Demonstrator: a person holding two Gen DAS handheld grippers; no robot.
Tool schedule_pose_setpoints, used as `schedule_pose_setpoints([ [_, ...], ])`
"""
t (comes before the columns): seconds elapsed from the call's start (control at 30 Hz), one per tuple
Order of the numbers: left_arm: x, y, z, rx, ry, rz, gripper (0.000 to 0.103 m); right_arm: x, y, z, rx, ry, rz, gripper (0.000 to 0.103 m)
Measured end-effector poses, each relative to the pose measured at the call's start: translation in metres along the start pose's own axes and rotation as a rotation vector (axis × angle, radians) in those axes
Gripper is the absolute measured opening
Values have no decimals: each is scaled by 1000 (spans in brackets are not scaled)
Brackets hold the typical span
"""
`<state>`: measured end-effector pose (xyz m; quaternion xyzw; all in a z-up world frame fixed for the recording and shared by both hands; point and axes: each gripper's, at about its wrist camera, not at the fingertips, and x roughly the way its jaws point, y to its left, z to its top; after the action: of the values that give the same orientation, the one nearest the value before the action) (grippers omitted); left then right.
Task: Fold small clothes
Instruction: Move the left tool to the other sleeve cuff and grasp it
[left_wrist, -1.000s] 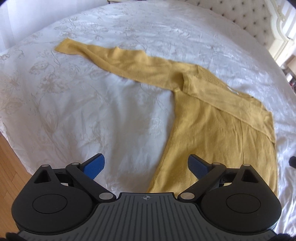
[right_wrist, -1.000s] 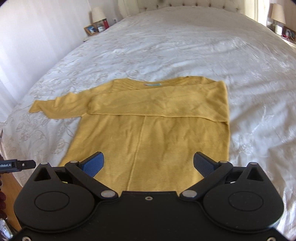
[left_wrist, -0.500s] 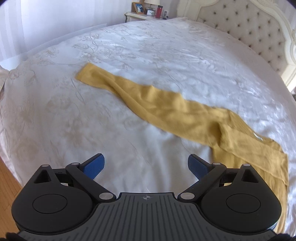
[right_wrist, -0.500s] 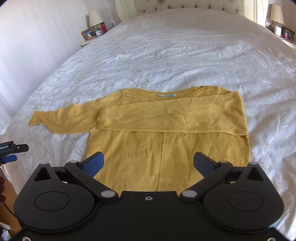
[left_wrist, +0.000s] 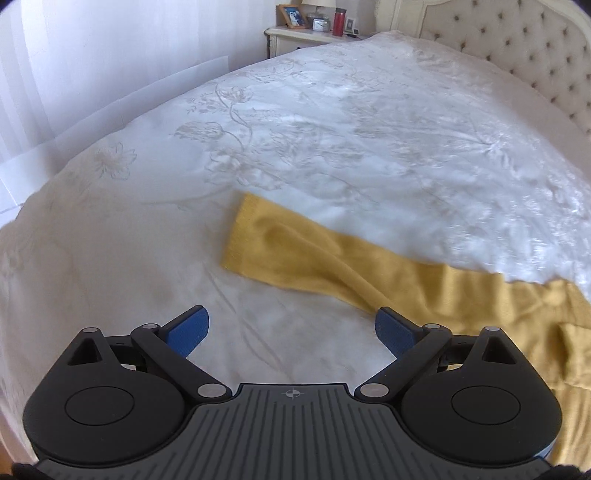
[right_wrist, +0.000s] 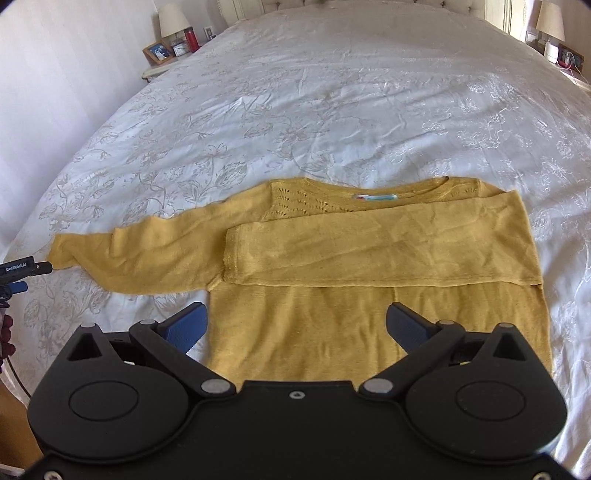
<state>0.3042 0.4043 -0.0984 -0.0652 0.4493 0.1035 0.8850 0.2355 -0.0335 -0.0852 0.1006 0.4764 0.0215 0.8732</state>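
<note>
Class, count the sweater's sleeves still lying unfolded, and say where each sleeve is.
1: the left sleeve stretches out over the bedspread; the other sleeve lies folded across the sweater.

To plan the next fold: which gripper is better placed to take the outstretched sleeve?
Probably the left gripper: open, its cuff of the mustard knit sweater lies just ahead. The right gripper, open, hovers over the body.

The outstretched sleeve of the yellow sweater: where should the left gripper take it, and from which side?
Probably at the cuff, coming in from the sleeve's free end. The sleeve lies flat on the bedspread, pointing away from the sweater body, so the cuff edge is the farthest free part to carry across. The left gripper is open and near it.
</note>
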Motion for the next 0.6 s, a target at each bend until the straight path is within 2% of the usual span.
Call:
schedule_pose_setpoints([
  [0.1,21,12,10,23,12,-10,98,8,13,5,-6,22,-18,102],
  [0.4,75,39,35,7,41,-37,98,31,44,15,-22,99,-47,102],
  [0.5,92,41,37,11,76,-67,98,37,53,17,-36,125,-55,102],
  [0.6,100,44,35,4,72,-99,102,44,62,18,-55,148,-58,102],
])
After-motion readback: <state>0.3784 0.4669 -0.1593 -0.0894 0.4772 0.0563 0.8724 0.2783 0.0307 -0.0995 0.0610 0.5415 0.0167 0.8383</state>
